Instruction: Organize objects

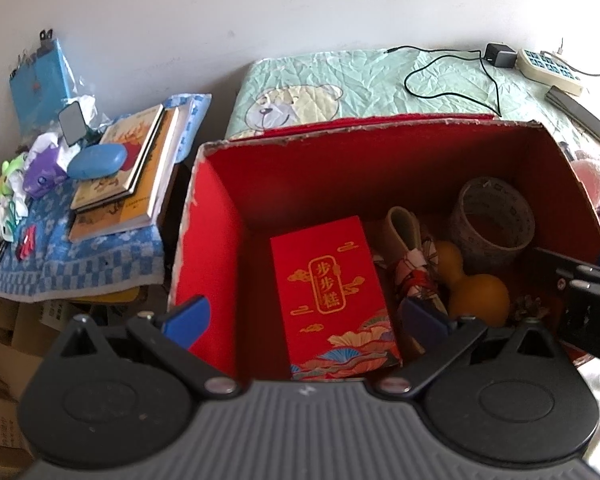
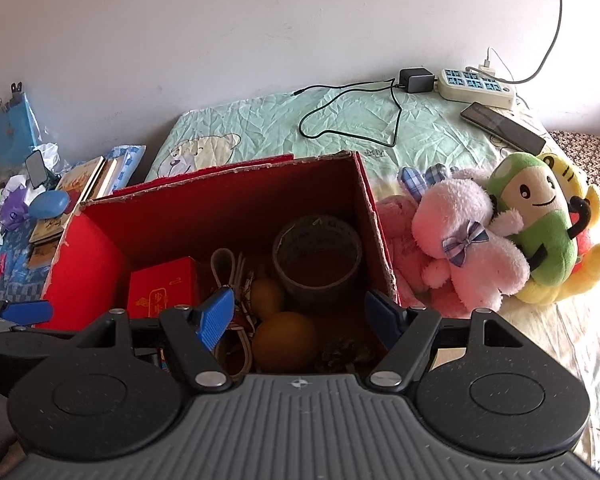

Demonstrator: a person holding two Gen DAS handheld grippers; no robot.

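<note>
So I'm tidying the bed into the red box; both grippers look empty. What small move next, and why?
Probably swing the right gripper right toward the pink plush rabbit. Its fingers are open and empty, and the rabbit lies just outside the red box, which has room.

In your box (image 2: 374,216) sit the packet (image 1: 328,296) left, gourd (image 1: 474,294) beside it — tape roll (image 1: 494,220) behind. Plush toys (image 2: 472,244) lie right of the box — books (image 1: 130,168) left.

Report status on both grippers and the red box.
Left gripper open, empty. Right gripper open, empty. Red box open-topped, holding tape roll, gourd, red packet. Nothing blocking.
</note>
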